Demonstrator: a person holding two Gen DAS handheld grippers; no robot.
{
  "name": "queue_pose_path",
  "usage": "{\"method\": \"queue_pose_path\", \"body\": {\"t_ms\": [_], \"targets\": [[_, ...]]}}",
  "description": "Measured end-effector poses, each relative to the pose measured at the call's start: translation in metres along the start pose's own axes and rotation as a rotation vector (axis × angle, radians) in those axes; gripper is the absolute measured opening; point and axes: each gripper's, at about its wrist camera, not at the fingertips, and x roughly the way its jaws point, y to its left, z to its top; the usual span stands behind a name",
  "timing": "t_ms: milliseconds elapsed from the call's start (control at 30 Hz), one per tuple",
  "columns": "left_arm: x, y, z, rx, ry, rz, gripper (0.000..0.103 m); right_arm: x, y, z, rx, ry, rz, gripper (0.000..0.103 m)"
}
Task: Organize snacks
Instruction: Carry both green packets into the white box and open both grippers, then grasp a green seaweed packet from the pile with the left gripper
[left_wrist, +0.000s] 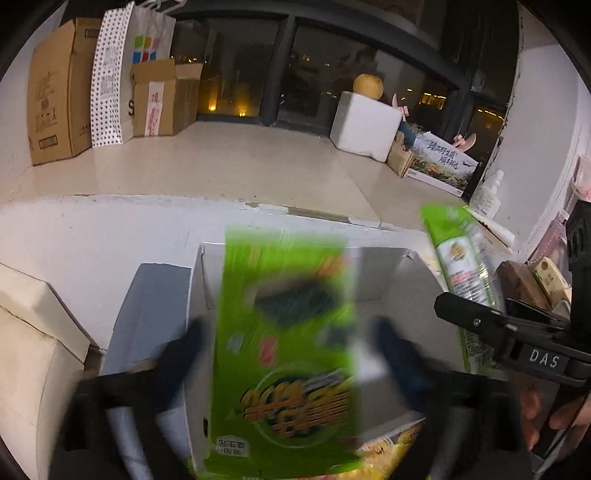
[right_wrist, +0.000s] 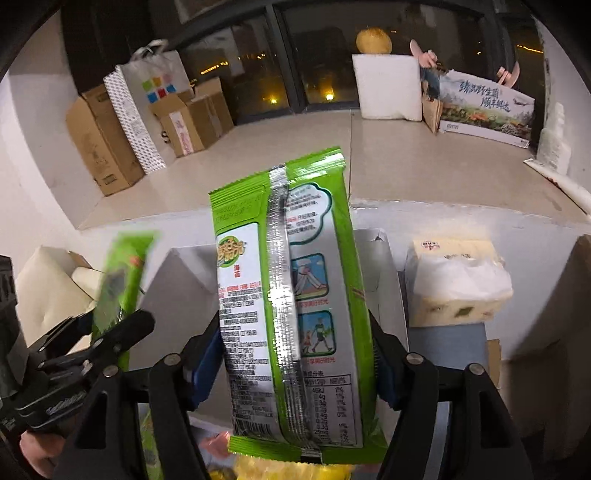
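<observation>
In the left wrist view a blurred green snack packet (left_wrist: 284, 354) hangs front side up between the fingers of my left gripper (left_wrist: 288, 354). The jaws stand wide, clear of the packet's edges. Under it is an open white carton (left_wrist: 384, 273) with a yellow packet (left_wrist: 391, 446) inside. In the right wrist view a second green packet (right_wrist: 291, 302) stands upright, back seam showing, inside my right gripper (right_wrist: 295, 354). The blue pads (right_wrist: 205, 365) sit at its edges without visibly squeezing it. The same carton (right_wrist: 384, 280) lies below. Both grippers are side by side over it.
A wrapped tissue pack (right_wrist: 458, 288) lies right of the carton, a cream box (left_wrist: 33, 332) to its left. Beyond the ledge, on the pale floor, cardboard boxes (left_wrist: 59, 92) and paper bags stand at the left. A white foam box (left_wrist: 362, 125) stands at the right.
</observation>
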Motion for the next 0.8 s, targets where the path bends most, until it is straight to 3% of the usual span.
{"method": "queue_pose_path", "body": {"t_ms": [33, 100, 267, 433, 600, 800], "targets": [[0.004, -0.001, 0.000, 0.016, 0.010, 0.021, 0.103, 0.004, -0.002, 0.001, -0.005, -0.003, -0.029, 0.098], [0.007, 0.000, -0.001, 0.037, 0.008, 0.051, 0.103, 0.005, -0.005, -0.001, -0.012, -0.020, -0.102, 0.103], [0.000, 0.008, -0.008, 0.052, 0.003, 0.033, 0.103, -0.006, -0.011, -0.008, -0.022, -0.045, -0.075, 0.103], [-0.027, 0.010, -0.018, 0.090, -0.032, -0.005, 0.103, -0.052, -0.007, -0.021, -0.026, -0.136, -0.042, 0.103], [-0.074, 0.006, -0.056, 0.173, -0.070, 0.025, 0.103, -0.103, 0.007, -0.057, -0.096, -0.184, 0.039, 0.103], [-0.109, 0.017, -0.121, 0.150, 0.007, 0.046, 0.103, -0.134, 0.030, -0.125, -0.153, -0.177, 0.049, 0.103]]}}
